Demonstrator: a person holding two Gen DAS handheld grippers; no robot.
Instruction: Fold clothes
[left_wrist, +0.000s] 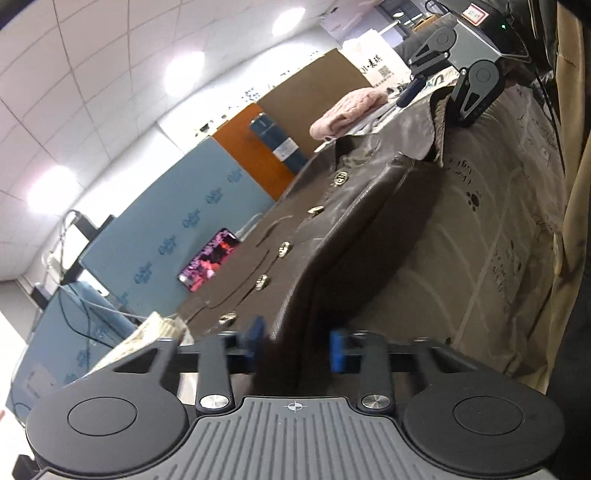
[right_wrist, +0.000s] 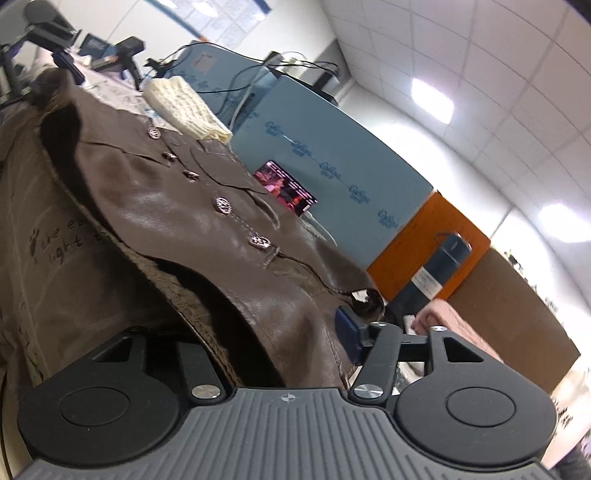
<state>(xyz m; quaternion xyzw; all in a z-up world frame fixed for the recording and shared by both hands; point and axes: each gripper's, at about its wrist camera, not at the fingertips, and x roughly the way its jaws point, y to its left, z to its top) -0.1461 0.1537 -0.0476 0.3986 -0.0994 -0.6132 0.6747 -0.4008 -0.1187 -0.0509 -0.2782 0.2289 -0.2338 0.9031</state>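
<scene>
A brown leather jacket (left_wrist: 332, 221) with metal buttons lies on a beige printed cloth (left_wrist: 498, 221) over the table. My left gripper (left_wrist: 295, 347) has the jacket's bottom hem between its blue pads, which stand a little apart around the fold. My right gripper (right_wrist: 295, 332) grips the jacket (right_wrist: 166, 192) near the collar edge; its left finger is hidden under the leather, and its blue right pad (right_wrist: 347, 325) presses the fabric. The right gripper also shows in the left wrist view (left_wrist: 454, 74) at the collar.
A pink folded garment (left_wrist: 347, 107) and a cream knit piece (right_wrist: 184, 107) lie beyond the jacket. A lit phone (right_wrist: 284, 188) stands against blue panels (left_wrist: 166, 236). A dark blue bottle (right_wrist: 439, 266) stands by an orange board. Cables and devices sit at the far end.
</scene>
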